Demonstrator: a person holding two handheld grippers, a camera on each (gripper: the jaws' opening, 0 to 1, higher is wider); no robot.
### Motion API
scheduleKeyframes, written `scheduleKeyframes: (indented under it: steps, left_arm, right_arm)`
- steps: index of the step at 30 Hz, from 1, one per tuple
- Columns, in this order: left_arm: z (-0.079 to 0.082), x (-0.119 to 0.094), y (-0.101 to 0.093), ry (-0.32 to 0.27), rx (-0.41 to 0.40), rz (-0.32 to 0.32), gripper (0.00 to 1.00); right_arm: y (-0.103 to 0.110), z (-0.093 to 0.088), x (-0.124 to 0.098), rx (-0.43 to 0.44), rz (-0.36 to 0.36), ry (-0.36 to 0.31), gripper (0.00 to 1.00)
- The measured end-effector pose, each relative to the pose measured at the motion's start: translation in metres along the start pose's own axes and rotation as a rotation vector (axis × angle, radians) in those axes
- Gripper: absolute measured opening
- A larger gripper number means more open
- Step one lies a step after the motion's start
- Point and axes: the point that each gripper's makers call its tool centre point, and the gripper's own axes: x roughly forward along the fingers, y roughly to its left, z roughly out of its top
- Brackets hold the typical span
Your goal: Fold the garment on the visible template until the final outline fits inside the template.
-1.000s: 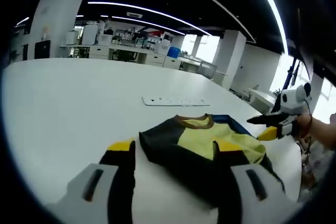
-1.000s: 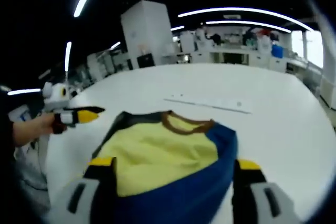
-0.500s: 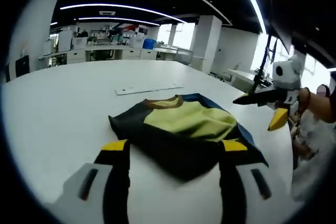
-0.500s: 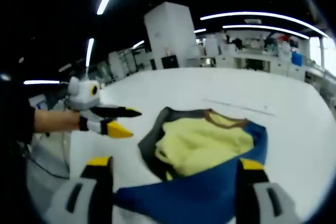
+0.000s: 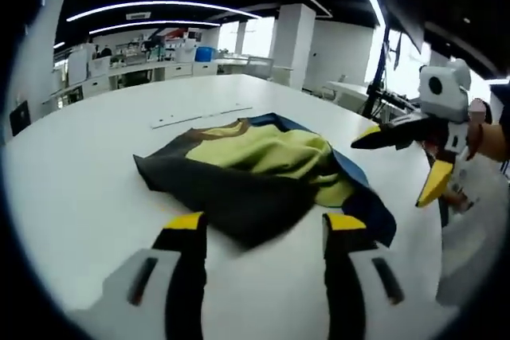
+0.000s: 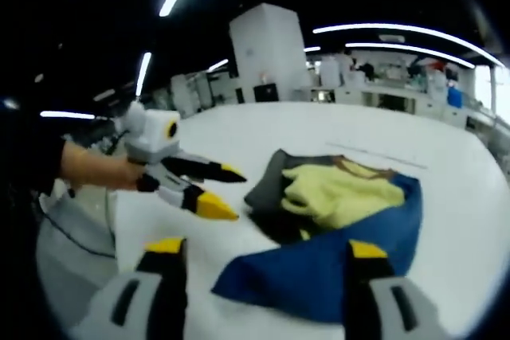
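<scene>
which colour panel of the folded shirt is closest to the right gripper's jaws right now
The blue panel of the garment: it spreads between the right gripper jaws, while the yellow panel and dark panel lie farther off.

The left gripper (image 5: 264, 232) has two black jaws capped with yellow tips, each rising from a pale grey base cut with a dark slot; the right gripper (image 6: 260, 256) is built alike. Seen from the side, the left gripper (image 6: 213, 189) has a white-grey body with tapering black jaws ending in yellow points, as does the right gripper (image 5: 398, 161).
</scene>
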Motion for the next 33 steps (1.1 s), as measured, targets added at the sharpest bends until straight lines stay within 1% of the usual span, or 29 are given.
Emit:
scheduleKeyframes:
  steps: [2,4,5,7,10,13,14,15,16,17,19,20,21,22,26,28,30,32,33]
  left_arm:
    - [-0.002,0.003,0.001,-0.005,0.002,0.009,0.46]
    - [-0.007,0.007,0.004,0.009,-0.002,0.022,0.42]
    - [-0.008,0.009,0.005,0.008,-0.001,0.028,0.41]
    - [-0.010,0.011,0.008,0.012,0.004,0.043,0.39]
    - [-0.014,0.014,0.007,0.020,0.007,0.042,0.36]
    - [-0.025,0.016,0.012,0.047,0.021,0.052,0.33]
    - [-0.029,0.017,0.011,0.066,0.008,0.053,0.32]
    - [-0.030,0.017,0.009,0.069,0.003,0.049,0.32]
    - [-0.031,0.018,0.007,0.070,0.004,0.047,0.31]
    - [-0.032,0.018,0.007,0.082,0.014,0.055,0.30]
    - [-0.035,0.018,0.010,0.088,0.026,0.067,0.28]
    - [-0.037,0.019,0.014,0.090,0.016,0.084,0.28]
    - [-0.034,0.020,0.016,0.068,0.014,0.093,0.27]
    - [-0.035,0.019,0.017,0.074,-0.009,0.096,0.26]
    - [-0.031,0.019,0.021,0.052,-0.046,0.115,0.23]
    - [-0.026,0.019,0.018,0.027,-0.067,0.107,0.19]
    - [-0.023,0.019,0.016,0.021,-0.060,0.111,0.15]
    - [-0.022,0.019,0.015,0.016,-0.062,0.101,0.09]
    - [-0.020,0.019,0.015,0.003,-0.078,0.093,0.07]
  right_arm:
    - [0.004,-0.004,0.000,-0.010,-0.007,0.003,0.71]
    - [0.007,-0.008,-0.001,-0.037,-0.032,0.010,0.66]
    - [0.009,-0.010,-0.001,-0.044,-0.044,0.013,0.61]
    - [0.014,-0.014,-0.002,-0.063,-0.060,0.018,0.55]
    - [0.018,-0.024,-0.002,-0.070,-0.094,0.040,0.45]
    - [0.023,-0.031,-0.002,-0.071,-0.104,0.050,0.36]
    - [0.024,-0.032,-0.002,-0.088,-0.115,0.050,0.30]
    - [0.025,-0.034,-0.001,-0.106,-0.126,0.051,0.26]
    - [0.025,-0.037,0.000,-0.105,-0.129,0.060,0.23]
    - [0.025,-0.039,0.002,-0.102,-0.131,0.074,0.23]
    - [0.024,-0.042,0.005,-0.095,-0.136,0.082,0.22]
    - [0.024,-0.043,0.005,-0.096,-0.140,0.088,0.21]
    - [0.024,-0.045,0.007,-0.100,-0.141,0.096,0.19]
    - [0.024,-0.047,0.009,-0.103,-0.140,0.101,0.18]
    - [0.024,-0.053,0.013,-0.093,-0.139,0.117,0.10]
    - [0.025,-0.055,0.013,-0.089,-0.136,0.123,0.05]
    - [0.024,-0.056,0.012,-0.083,-0.140,0.128,0.00]
    - [0.021,-0.057,0.011,-0.072,-0.145,0.125,0.00]
    - [0.020,-0.058,0.010,-0.066,-0.143,0.124,0.00]
